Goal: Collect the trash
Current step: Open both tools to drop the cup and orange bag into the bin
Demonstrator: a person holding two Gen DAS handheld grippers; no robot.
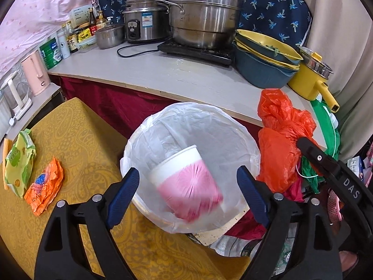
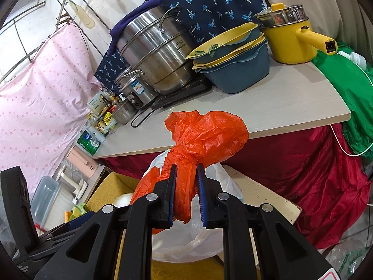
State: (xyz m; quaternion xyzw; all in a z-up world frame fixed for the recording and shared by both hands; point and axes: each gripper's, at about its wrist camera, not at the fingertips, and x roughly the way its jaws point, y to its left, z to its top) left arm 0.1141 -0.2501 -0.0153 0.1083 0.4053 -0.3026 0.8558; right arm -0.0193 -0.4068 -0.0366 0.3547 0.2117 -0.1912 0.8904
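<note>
Now the left claw (image 1: 187, 191) stands wide above the lined bin (image 1: 247, 144), the pink cup (image 1: 186, 184) dropping inside; the right claw (image 2: 186, 193) pinches the orange bag (image 2: 205, 135) at 3 o'clock and should release over the opening

We see a steel steamer pot (image 1: 205, 16) at twelve o'clock, a rice cooker (image 1: 143, 21) just beside it at eleven, stacked yellow-and-blue basins (image 1: 263, 56) toward two, and a pink kettle (image 1: 35, 74) at nine.
</note>
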